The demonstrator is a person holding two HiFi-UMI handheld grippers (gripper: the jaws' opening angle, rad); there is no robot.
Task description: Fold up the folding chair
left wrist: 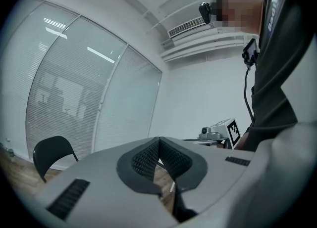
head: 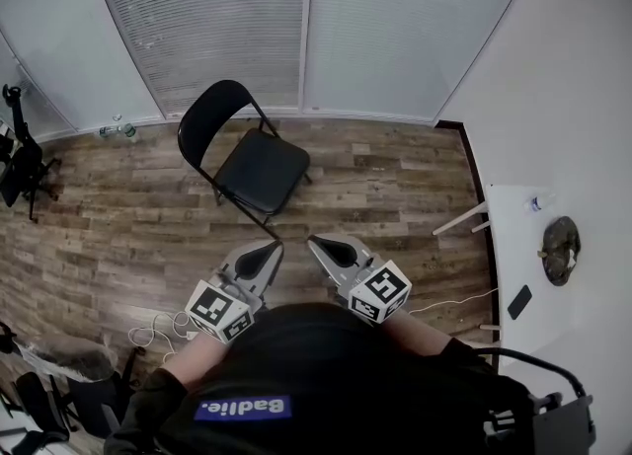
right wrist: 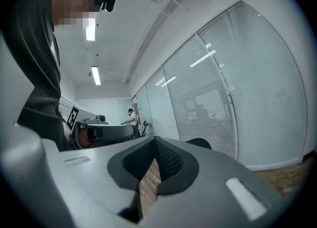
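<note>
A black folding chair stands unfolded on the wood floor in front of the blinds, its seat toward me and its back to the upper left. My left gripper and my right gripper are held side by side close to my body, both shut and empty, their tips just short of the chair's front legs. The chair's backrest shows at the lower left of the left gripper view. In the right gripper view the backrest peeks over the jaws.
A white table with a phone and a dark round object stands at the right by the wall. An office chair is at the far left, a bottle lies by the window, and white cables trail on the floor near my left side.
</note>
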